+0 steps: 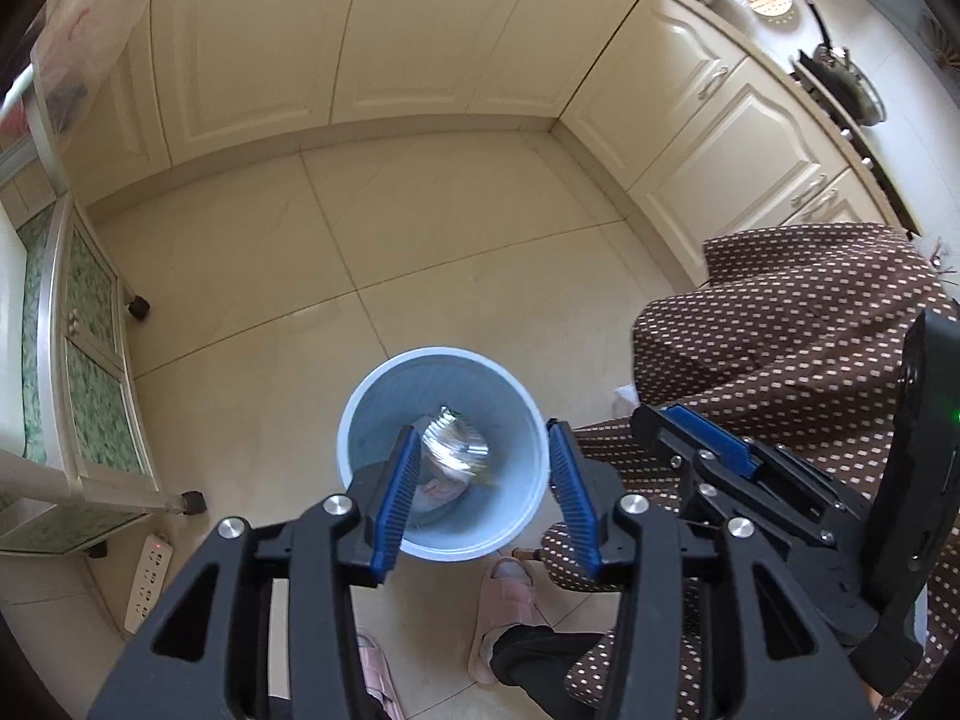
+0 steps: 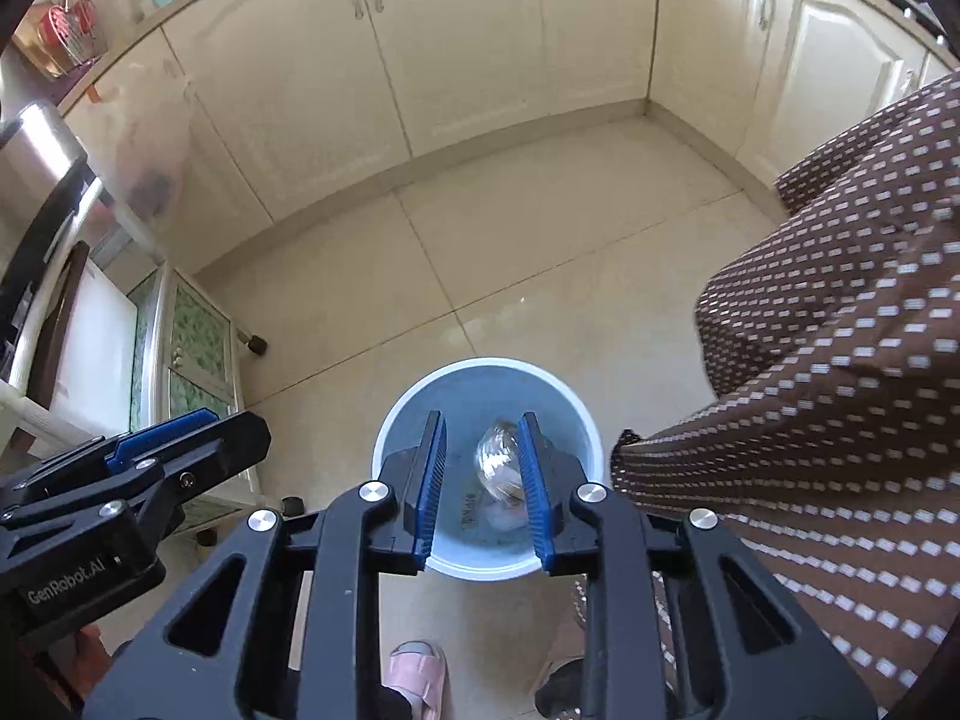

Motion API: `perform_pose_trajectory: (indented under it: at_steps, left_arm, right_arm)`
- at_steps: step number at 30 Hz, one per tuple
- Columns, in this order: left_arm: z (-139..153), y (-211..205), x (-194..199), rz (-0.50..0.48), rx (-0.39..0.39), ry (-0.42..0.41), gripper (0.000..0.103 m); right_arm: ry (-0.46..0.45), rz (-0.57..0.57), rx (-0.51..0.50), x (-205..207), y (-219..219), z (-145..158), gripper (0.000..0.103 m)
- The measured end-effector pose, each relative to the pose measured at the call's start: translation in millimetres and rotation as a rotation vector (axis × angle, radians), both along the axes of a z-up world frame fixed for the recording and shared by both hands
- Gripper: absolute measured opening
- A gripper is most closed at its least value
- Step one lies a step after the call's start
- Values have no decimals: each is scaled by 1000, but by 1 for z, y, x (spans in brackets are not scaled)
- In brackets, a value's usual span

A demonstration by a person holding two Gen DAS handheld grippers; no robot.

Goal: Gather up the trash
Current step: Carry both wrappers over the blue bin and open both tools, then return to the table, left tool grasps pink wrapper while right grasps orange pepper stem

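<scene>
A light blue round bin (image 1: 360, 396) (image 2: 396, 408) stands on the tiled floor, directly below both grippers. A crumpled piece of clear shiny plastic (image 1: 456, 444) (image 2: 498, 462) appears blurred inside the bin's mouth, over pale scraps at the bottom. My left gripper (image 1: 483, 438) hangs above the bin with its jaws open and nothing between the pads. My right gripper (image 2: 483, 420) also hovers over the bin with a narrower gap. The plastic shows through that gap, lower down, and the pads are not pressing it. Each gripper shows at the edge of the other's view.
Cream kitchen cabinets (image 1: 420, 60) line the far wall and the right side. A green-glass cabinet (image 1: 90, 360) on legs stands at left, with a white power strip (image 1: 147, 582) on the floor beside it. The person's dotted brown garment (image 1: 780, 330) and pink slippers (image 1: 504, 594) are close to the bin.
</scene>
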State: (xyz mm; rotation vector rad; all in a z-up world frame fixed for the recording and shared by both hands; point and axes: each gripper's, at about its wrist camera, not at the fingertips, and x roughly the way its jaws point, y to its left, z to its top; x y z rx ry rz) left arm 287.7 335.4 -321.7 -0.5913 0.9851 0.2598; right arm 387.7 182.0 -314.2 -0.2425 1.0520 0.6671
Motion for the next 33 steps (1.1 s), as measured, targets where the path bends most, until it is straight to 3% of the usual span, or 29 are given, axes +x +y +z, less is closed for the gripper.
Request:
perform_pose_trajectory:
  at_steps: [8, 15, 19, 25, 33]
  left_arm:
    - [67, -36, -22, -62, 43, -112, 44]
    - [152, -100, -45, -176, 113, -279, 50]
    - [187, -146, -47, -272, 115, -358, 54]
    - [208, -226, -23, -428, 139, -383, 55]
    - [201, -293, 30, -543, 118, -362, 55]
  right_arm:
    - [-193, -54, 37, -39, -57, 92, 31]
    - [-389, -134, 129, -89, -139, 181, 39]
    - [-429, -194, 177, -102, -184, 209, 42]
    - [-487, -367, 146, -94, -271, 222, 46]
    - [-435, -531, 112, -55, -353, 207, 46]
